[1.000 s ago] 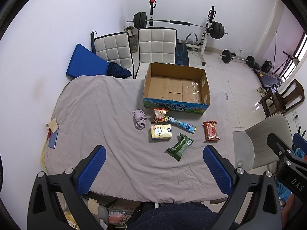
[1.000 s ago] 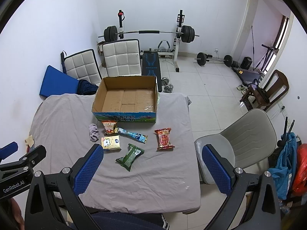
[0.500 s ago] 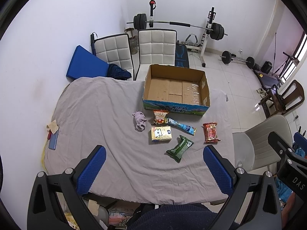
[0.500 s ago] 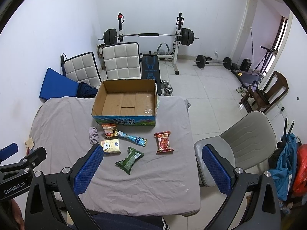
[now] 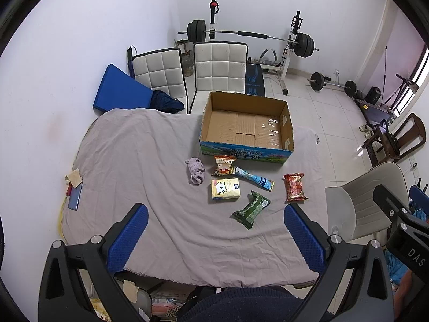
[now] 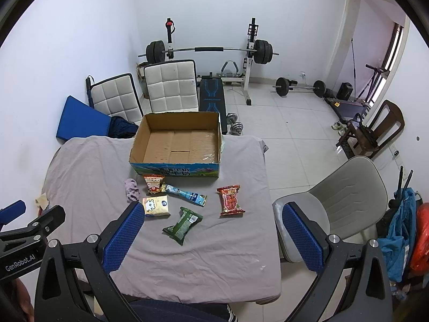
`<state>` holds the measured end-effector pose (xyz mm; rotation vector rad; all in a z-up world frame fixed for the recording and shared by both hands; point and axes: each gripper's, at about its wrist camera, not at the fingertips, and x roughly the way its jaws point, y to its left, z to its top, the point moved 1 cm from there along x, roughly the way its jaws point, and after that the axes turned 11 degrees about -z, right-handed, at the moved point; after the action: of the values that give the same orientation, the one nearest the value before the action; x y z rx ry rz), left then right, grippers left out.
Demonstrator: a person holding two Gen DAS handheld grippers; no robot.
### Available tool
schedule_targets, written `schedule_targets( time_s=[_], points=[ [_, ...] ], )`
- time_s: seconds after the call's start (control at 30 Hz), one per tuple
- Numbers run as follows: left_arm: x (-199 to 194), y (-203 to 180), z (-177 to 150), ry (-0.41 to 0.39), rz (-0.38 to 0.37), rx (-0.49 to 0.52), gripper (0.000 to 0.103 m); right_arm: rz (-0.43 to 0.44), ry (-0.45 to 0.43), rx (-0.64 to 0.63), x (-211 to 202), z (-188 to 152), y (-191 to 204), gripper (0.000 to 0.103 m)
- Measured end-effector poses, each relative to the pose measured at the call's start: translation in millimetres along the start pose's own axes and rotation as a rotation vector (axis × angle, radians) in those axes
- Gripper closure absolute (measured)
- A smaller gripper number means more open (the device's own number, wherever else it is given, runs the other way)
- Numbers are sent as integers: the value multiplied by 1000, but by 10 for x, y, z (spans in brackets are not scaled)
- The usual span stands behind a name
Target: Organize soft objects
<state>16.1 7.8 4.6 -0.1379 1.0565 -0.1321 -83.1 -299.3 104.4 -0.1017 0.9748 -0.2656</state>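
Both grippers, my left gripper (image 5: 215,237) and right gripper (image 6: 211,234), hang with jaws wide apart, holding nothing, above the near edge of the grey-sheeted table (image 5: 134,161). "GenRobot.AI" reads on the left unit. Six soft items lie loose just near of the cardboard box (image 6: 177,145), whose front carries blue Chinese print: purple cloth (image 5: 195,171), yellow pack (image 5: 225,189), green packet (image 5: 252,209), red packet (image 5: 295,187).
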Motion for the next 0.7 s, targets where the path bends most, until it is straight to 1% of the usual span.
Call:
schedule_targets(
  time_s=[0.27,0.43,0.53,0.63,0.7],
  points=[
    [11,0,-23,-1,-3,-6,0,8,0,3,22,43,10,0],
    [152,61,18,-14,-4,-28,0,12,26,9,209,38,-16,0],
    [391,114,101,-12,-6,-40,0,11,60,21,462,53,-54,0],
    [808,196,162,35,14,-49,0,8,114,28,837,58,-91,0],
    [1126,256,171,82,22,-57,0,-5,161,28,1176,42,-108,0]
  ],
)
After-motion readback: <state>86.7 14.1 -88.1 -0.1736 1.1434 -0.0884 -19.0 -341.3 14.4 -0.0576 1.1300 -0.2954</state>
